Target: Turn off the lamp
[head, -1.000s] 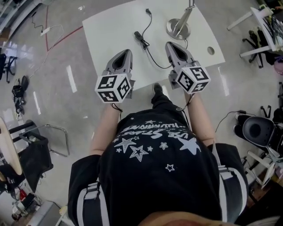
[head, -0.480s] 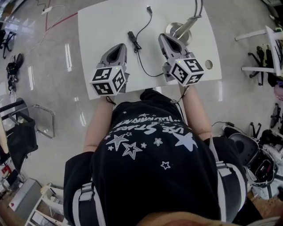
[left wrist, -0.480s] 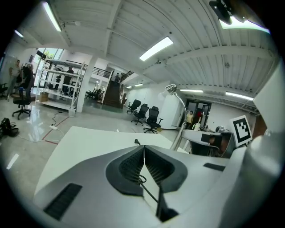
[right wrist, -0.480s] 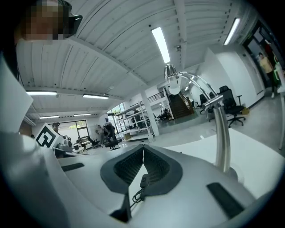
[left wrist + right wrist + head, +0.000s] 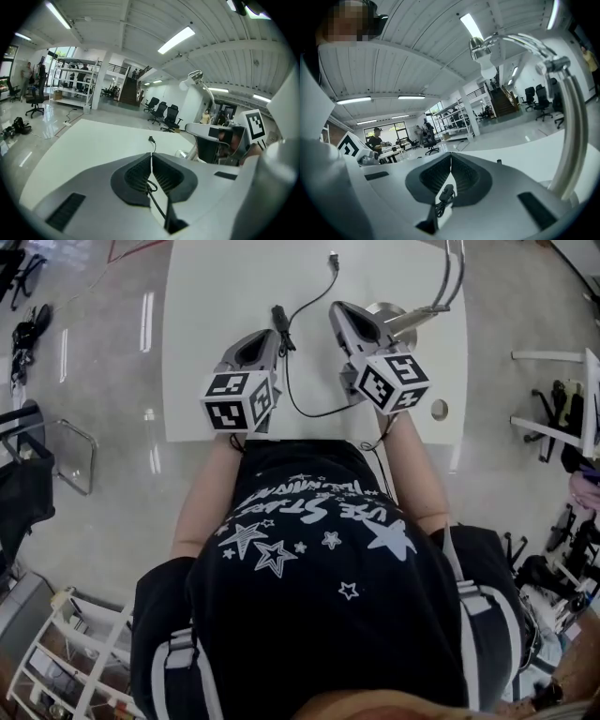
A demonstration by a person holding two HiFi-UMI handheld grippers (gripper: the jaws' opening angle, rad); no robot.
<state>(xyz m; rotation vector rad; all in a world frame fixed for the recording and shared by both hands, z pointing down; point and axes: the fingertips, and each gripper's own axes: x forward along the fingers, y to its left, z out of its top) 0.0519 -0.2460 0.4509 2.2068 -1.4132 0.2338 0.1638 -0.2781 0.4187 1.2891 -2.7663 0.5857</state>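
Observation:
A silver desk lamp stands at the far right of the white table [image 5: 206,352], its round base [image 5: 386,313] under a curved stem [image 5: 454,273]. In the right gripper view the stem [image 5: 573,126] rises close on the right, up to the lamp head [image 5: 480,45]. A black cable runs across the table with an inline switch [image 5: 278,316] and a loose plug [image 5: 333,259]. My left gripper [image 5: 273,335] is shut, empty, right beside the switch. My right gripper [image 5: 336,308] is shut, empty, just left of the base. The switch [image 5: 446,191] shows below the right jaws.
A round cable hole [image 5: 438,410] sits near the table's front right corner. Office chairs and a rack [image 5: 33,484] stand on the shiny floor to the left, more chair legs [image 5: 562,399] to the right. People stand far back in the room.
Both grippers have moved forward over the table, the left one up to the inline switch, the right one up to the lamp base. Both stayed shut.

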